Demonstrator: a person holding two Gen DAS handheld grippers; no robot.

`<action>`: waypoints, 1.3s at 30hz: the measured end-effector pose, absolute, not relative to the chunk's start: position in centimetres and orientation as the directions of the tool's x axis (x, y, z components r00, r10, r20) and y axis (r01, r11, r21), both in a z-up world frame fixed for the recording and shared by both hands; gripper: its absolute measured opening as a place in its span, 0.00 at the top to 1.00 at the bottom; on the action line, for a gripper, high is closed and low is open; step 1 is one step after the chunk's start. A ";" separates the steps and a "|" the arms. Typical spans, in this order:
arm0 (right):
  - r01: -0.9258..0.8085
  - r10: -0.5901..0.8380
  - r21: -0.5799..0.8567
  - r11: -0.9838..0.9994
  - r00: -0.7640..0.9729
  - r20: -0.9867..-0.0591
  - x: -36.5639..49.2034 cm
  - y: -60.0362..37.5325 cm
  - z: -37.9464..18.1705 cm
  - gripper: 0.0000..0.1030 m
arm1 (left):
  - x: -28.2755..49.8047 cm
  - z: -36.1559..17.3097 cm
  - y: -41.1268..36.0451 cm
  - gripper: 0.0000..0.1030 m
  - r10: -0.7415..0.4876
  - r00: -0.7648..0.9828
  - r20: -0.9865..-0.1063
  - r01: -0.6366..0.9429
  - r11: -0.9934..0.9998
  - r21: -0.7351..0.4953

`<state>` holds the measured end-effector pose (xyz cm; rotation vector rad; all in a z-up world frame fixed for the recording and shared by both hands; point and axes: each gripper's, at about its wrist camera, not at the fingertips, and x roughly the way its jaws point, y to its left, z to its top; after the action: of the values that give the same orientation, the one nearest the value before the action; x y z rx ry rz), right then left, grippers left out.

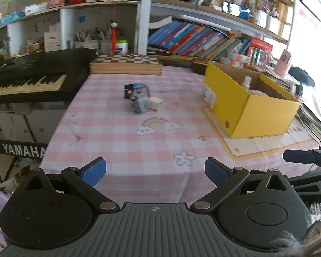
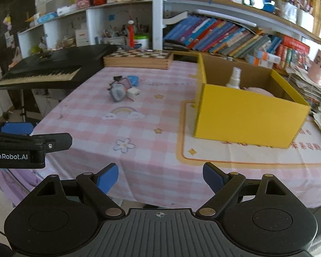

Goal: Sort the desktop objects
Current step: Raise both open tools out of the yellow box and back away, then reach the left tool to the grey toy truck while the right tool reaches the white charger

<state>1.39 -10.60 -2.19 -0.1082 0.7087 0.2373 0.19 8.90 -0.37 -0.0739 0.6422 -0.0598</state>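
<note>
Left wrist view: a small cluster of desktop objects [image 1: 140,98] lies mid-table on the pink checked tablecloth [image 1: 122,145], well apart from both grippers. I make out a black binder clip [image 1: 128,90], a grey pouch-like item [image 1: 139,103] and a white cube [image 1: 155,103] touching it; the cluster's long axis runs from far-left to near-right. To its right stands the yellow box [image 1: 256,115], already holding a spray bottle [image 1: 247,82]. My left gripper [image 1: 155,172] hovers over the near table edge, fingers apart and empty; my right gripper [image 2: 160,177] likewise, fingers wide, nothing between them. I judge the approach is best made by singling out 1 outer item, the cube, closing across its flat faces without disturbing its neighbours.
</note>
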 end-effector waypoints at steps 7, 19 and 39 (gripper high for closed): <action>-0.303 0.204 -0.046 0.952 0.738 -0.643 2.4 -8.7 -1.7 0.14 | 0.6 -0.1 10.5 0.03 -0.054 0.811 -0.583 -0.004 0.995 -0.098; -0.359 0.238 -0.053 0.932 0.716 -0.656 6.4 -7.7 -2.1 0.14 | 3.5 -0.7 10.9 0.03 -0.033 0.805 -0.592 -0.028 0.995 -0.094; -0.464 0.334 -0.016 0.886 0.661 -0.672 18.0 -6.5 -3.2 0.15 | 14.5 -0.6 11.2 0.05 0.026 0.781 -0.624 -0.116 0.988 -0.105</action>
<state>17.97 -6.51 -3.20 -0.1927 0.7185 0.4542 14.49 11.24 -0.59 -0.1408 0.6701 0.0771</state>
